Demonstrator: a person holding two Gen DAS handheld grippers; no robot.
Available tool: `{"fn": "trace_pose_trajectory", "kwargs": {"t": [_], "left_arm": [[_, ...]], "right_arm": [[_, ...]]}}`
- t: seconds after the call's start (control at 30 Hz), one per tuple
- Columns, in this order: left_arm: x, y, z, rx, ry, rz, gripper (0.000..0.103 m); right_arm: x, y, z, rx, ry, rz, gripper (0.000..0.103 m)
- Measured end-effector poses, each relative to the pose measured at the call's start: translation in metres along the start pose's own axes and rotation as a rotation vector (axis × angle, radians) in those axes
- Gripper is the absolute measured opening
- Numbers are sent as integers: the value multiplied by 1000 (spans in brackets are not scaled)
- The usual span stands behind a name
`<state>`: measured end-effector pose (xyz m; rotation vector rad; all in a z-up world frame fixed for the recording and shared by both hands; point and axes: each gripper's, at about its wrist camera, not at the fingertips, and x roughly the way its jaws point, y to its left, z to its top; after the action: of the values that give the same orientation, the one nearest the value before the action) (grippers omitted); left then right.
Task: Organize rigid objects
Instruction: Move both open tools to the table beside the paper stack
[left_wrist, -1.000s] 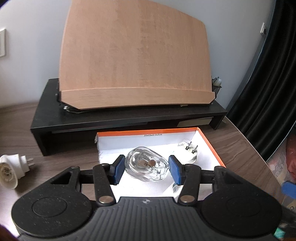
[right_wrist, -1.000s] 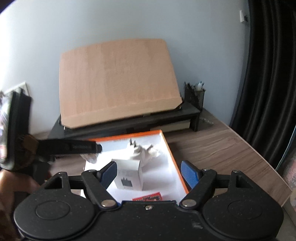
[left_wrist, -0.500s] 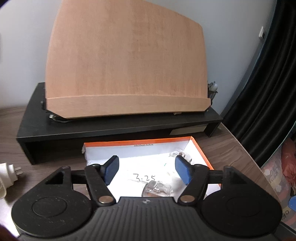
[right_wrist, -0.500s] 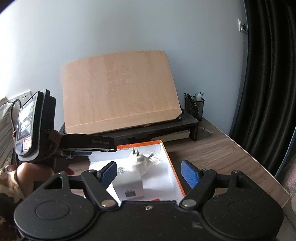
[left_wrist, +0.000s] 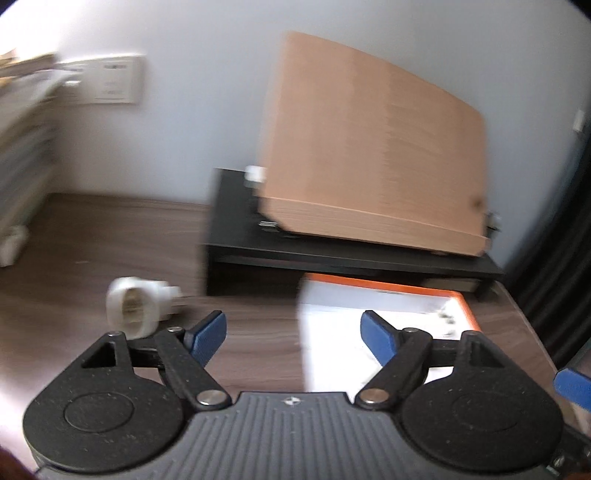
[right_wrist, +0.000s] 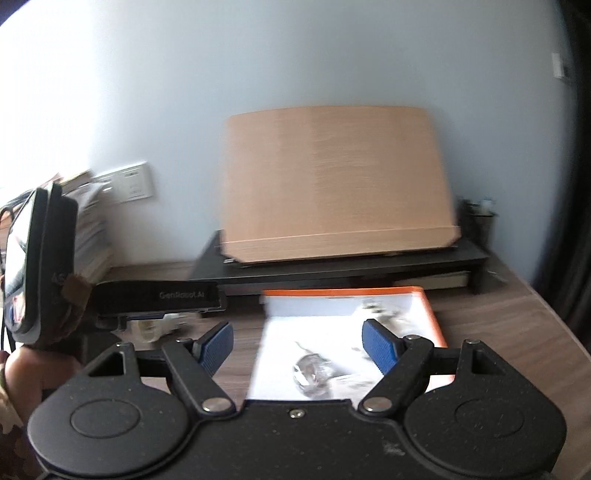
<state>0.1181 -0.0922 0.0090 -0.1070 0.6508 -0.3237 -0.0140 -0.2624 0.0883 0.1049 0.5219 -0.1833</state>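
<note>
**Glass bottle dropped in the tray, left gripper swings toward the plug**

Gone from the left gripper (left_wrist: 293, 332) is the clear glass bottle (right_wrist: 312, 373) it was pinching a second ago; the bottle now lies on its side inside the orange-rimmed tray (right_wrist: 430, 306), on the white floor near the front, as the right wrist view shows. Since then the left camera has swung away: the tray (left_wrist: 469, 314) has slid to the right half of its picture and bare wooden desk (left_wrist: 92, 236) fills the left. Its blue pads are spreading apart right now, with nothing between them, only desk and the tray's left edge beyond.

Just ahead and to the left of the left gripper's left finger, a white plug adapter (left_wrist: 135, 308) lies on the desk, outside the tray. The right wrist view catches it too (right_wrist: 151, 326), partly hidden under the body of the left gripper.

Over on the other side, the right gripper (right_wrist: 299, 347) hangs in front of the tray with its jaws wide and empty. Farther back in the tray lie pale items (right_wrist: 380, 314), too blurred to name.

Behind it all, a tan board (right_wrist: 332, 184) leans on a black riser (right_wrist: 472, 254) against the wall. Both views are smeared with motion blur.
</note>
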Motion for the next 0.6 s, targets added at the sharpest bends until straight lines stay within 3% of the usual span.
{"fn": "trace_pose_trajectory", "kwargs": {"t": [0.33,0.47,0.6], "left_arm": [[-51,105,-13,-187,-55,216,88],[-66,142,-15,-239,-70,267,91],[-69,172,-13,-273,-73,297,93]], "right_arm": [[56,80,3,-100,84,256,91],[84,120,4,-152,106,313,91],[113,153,5,-183,135,312,92]]}}
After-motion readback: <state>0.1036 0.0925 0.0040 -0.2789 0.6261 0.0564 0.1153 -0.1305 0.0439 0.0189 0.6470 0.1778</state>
